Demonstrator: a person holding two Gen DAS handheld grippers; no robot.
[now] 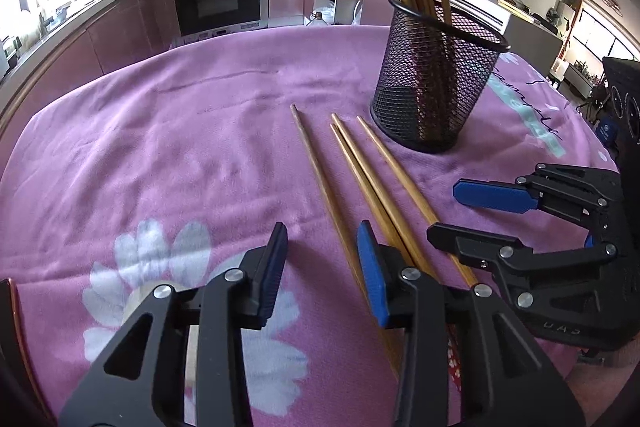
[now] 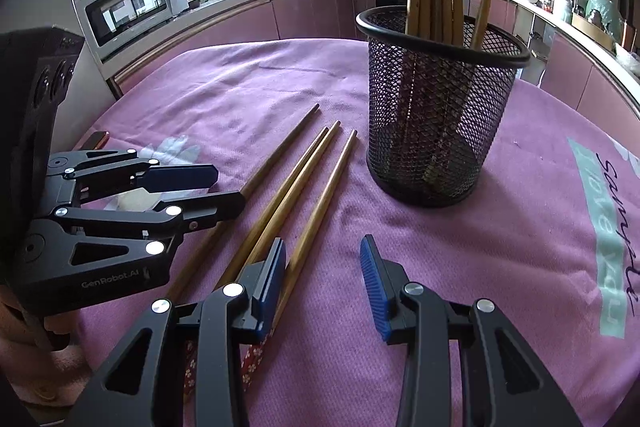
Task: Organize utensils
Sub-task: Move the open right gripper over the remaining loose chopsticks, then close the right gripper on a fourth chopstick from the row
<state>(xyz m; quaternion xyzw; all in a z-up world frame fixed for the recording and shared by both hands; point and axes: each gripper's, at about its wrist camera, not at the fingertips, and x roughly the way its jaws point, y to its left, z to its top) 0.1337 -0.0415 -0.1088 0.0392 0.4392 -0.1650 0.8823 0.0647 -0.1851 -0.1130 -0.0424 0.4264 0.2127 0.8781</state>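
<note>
Four loose chopsticks (image 2: pixel 304 183) were laid side by side on the pink-clothed bench (image 1: pixel 160 131), just beside the mesh holder (image 2: pixel 436 115) already stocked with others. The left gripper (image 1: pixel 324 267) and right gripper (image 2: pixel 322 281) were held low, jaws spread, presumably for picking.

Wooden chopsticks (image 1: pixel 352 163) — black wire-mesh holder (image 1: pixel 436 75)

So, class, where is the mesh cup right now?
The black mesh cup stands upright on the pink cloth, just beyond the four loose chopsticks' tips, right of centre.
</note>
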